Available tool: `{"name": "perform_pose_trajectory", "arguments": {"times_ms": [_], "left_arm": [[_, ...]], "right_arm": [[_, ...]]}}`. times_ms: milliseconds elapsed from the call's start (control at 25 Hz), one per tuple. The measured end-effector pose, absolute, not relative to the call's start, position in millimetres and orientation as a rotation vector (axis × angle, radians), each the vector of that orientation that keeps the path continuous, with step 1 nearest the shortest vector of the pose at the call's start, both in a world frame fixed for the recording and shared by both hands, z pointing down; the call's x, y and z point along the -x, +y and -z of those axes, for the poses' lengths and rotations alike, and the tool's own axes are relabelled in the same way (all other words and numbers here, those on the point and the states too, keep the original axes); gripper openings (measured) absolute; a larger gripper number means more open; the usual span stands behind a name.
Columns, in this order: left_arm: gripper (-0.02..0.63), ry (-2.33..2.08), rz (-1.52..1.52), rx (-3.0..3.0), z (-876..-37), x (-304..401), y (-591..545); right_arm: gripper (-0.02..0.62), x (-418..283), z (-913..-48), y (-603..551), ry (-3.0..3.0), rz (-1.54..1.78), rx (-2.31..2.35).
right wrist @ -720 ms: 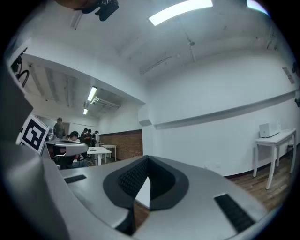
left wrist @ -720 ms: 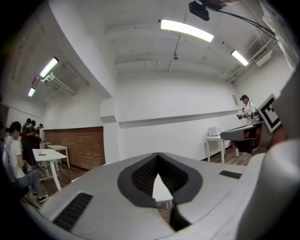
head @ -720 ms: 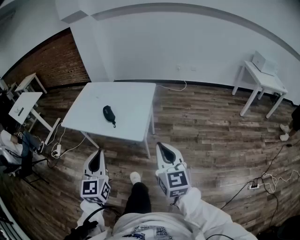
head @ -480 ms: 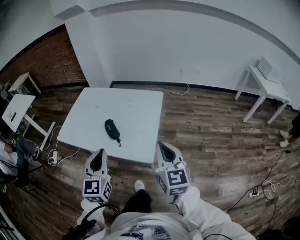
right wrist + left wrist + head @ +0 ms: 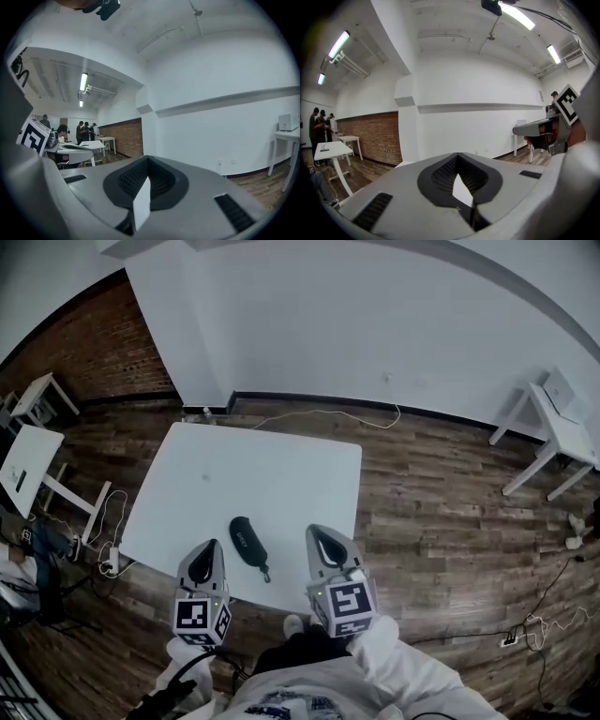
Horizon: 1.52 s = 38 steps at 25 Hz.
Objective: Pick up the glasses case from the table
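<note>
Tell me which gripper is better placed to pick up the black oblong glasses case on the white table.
Probably the left. The black oblong glasses case lies close beside the left gripper, while the right gripper stands farther off. Both are shut.

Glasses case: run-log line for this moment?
phase: pre-grasp | glasses case: on table, untouched | left gripper: jaws shut, empty | right gripper: jaws shut, empty

Your head camera looks steeply down over the desk's (image 5: 281, 474) near edge; the left gripper (image 5: 212, 546) and right gripper (image 5: 314, 531) cameras face level toward one white wall (image 5: 487, 126).
</note>
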<state>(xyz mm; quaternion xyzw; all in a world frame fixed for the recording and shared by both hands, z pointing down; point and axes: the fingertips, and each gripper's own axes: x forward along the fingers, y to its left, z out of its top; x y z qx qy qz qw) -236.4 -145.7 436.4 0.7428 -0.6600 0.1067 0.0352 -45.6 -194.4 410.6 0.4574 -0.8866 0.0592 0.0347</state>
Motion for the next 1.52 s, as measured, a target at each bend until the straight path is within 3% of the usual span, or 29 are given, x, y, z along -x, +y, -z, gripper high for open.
{"name": "perform_pose_trajectory", "arguments": {"times_ms": [440,480,600,680,760,1320,1440,1520], "left_arm": [[0.03,-1.846,-0.35,-1.947,-527,256,-182],[0.103,-1.827,-0.336,-1.906,-537,255,-184],[0.43,-1.786,-0.319,-1.792,-568,252,-193],[0.541,-1.734,-0.368,-1.748,-593,247,-196],[0.583,-1.672,-0.43,-1.707,-619,239,-201],[0.589,-1.568,-0.719,-1.324,-736,254,-214],[0.467,-1.502,-0.763,-1.338,-740,251,-207],[0.437,-1.474,-0.737,-1.382,-733,247,-210]], "right_arm": [[0.008,72,-448,-238,-2.696,-0.25,-1.262],[0.008,72,-450,-239,-2.694,-0.255,-1.252],[0.008,68,-455,-245,-2.681,-0.268,-1.239],[0.008,66,-457,-248,-2.674,-0.268,-1.235],[0.007,62,-460,-250,-2.667,-0.261,-1.226],[0.007,12,-460,-273,-2.587,-0.262,-1.315],[0.008,9,-462,-275,-2.586,-0.269,-1.32],[0.008,10,-464,-276,-2.589,-0.275,-1.32]]}}
